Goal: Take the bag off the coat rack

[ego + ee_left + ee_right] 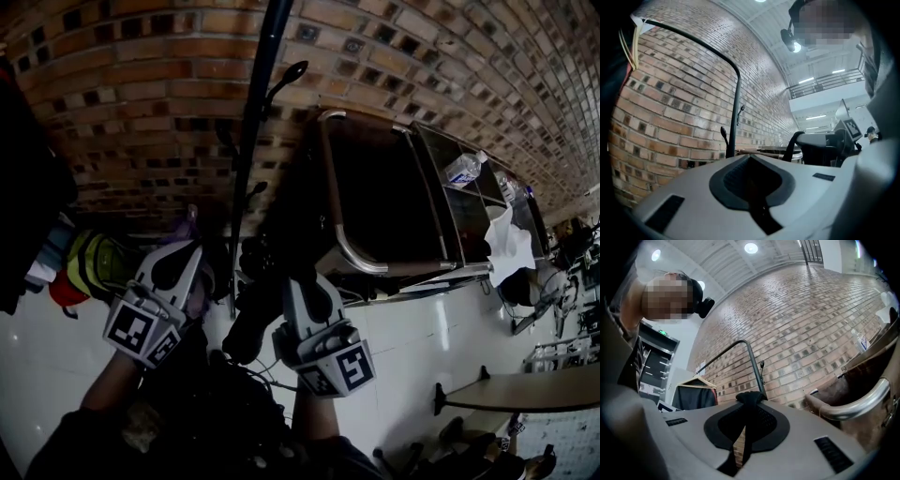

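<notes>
The coat rack's black pole (251,141) rises before the brick wall, with a hook (289,75) near its top; it also shows as a thin bent pole (752,362) in the right gripper view. My right gripper (302,286) is shut on the bag's black strap (750,398), which bunches above the jaws and runs down the slit between them. The dark bag (246,323) hangs between my two grippers, off the hooks. My left gripper (180,267) is beside it on the left, shut and empty (752,164). From there the bag's strap (791,146) shows to the right.
A brown armchair with a metal frame (349,248) stands right of the rack. Beyond it a side table holds a water bottle (462,169). Colourful clothes (84,267) hang at the left. A table edge (525,389) is at the lower right. A dark garment on a hanger (696,392) hangs further off.
</notes>
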A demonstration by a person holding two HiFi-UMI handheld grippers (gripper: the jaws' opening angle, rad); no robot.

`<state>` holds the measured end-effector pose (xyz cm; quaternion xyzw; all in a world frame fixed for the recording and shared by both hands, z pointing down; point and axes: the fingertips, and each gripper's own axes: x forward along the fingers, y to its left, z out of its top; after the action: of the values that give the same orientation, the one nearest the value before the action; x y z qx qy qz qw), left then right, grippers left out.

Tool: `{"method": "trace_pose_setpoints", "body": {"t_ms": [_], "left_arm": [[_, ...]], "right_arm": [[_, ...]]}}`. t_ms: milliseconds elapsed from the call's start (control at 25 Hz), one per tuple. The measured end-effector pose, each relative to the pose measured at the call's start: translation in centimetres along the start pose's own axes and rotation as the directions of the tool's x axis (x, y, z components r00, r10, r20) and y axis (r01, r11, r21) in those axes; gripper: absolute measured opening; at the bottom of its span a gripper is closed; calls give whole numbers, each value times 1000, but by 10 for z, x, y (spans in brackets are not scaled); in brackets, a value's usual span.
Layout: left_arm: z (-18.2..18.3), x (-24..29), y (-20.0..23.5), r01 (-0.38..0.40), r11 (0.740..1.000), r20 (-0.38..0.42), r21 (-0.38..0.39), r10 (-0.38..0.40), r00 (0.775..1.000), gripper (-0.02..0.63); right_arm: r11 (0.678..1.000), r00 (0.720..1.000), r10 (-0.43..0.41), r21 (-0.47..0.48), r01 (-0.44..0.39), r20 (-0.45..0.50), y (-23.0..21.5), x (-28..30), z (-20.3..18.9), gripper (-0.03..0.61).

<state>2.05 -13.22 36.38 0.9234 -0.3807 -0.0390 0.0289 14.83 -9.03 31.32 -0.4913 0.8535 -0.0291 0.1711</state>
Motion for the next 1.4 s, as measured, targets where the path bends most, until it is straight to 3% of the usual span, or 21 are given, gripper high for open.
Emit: {"method": "trace_pose_setpoints", "body": {"t_ms": [560, 1400], "left_arm": [[26, -70, -23, -14, 1000, 52, -8, 14, 999, 20], [57, -255, -44, -13, 1000, 72, -4, 13, 997, 18]], "right_arm": [[1000, 1000, 4, -8, -4, -10, 62, -41, 13, 11], [1000, 1000, -5, 9, 6, -25, 229, -95, 1, 11]]}}
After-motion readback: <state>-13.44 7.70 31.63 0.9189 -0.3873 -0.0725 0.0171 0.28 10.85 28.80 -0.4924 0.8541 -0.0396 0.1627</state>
